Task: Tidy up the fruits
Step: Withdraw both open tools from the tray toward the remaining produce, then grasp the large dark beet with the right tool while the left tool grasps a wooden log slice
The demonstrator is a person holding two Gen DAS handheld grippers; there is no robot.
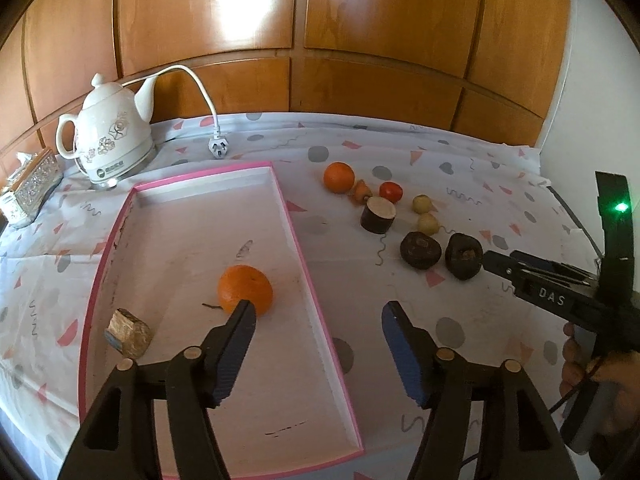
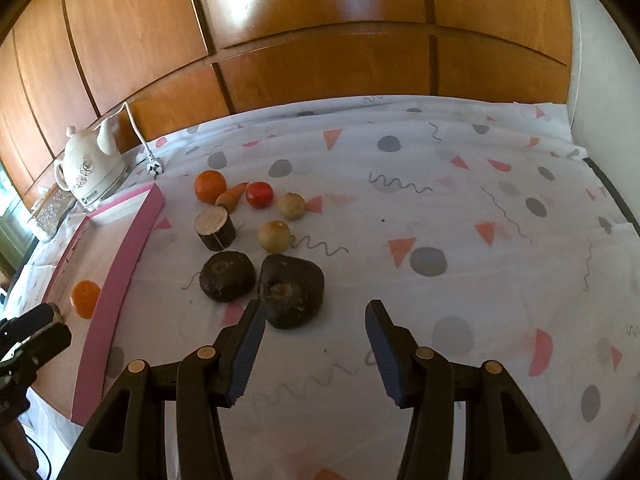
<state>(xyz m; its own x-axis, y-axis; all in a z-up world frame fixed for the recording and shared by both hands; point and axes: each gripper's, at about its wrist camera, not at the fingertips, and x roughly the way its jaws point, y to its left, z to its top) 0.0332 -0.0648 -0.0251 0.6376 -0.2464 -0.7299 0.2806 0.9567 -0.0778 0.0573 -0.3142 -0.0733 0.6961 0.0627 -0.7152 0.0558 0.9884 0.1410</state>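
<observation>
A pink-rimmed white tray [image 1: 304, 264] holds an orange [image 1: 245, 289] and a brown chunk [image 1: 129, 333]. My left gripper [image 1: 318, 312] stands open over the tray's right wall, its left fingertip just in front of that orange and nothing between the pads. On the cloth to the right lie another orange [image 2: 210, 186], a carrot [image 2: 231, 199], a tomato [image 2: 259, 195], two pale round fruits [image 2: 274, 236], a cut stump piece [image 2: 215, 227] and two dark round fruits [image 2: 227, 276]. My right gripper [image 2: 315, 310] is open, with the nearer dark fruit [image 2: 292, 290] just ahead of its left finger, not gripped.
A white ceramic kettle [image 1: 110, 140] with cord and plug [image 1: 218, 146] stands at the back left beside a glittery tissue box [image 1: 30, 188]. Wooden panels [image 1: 320, 40] back the table. A hand [image 1: 580, 364] holds the right gripper's handle. The patterned cloth [image 2: 480, 220] stretches to the right.
</observation>
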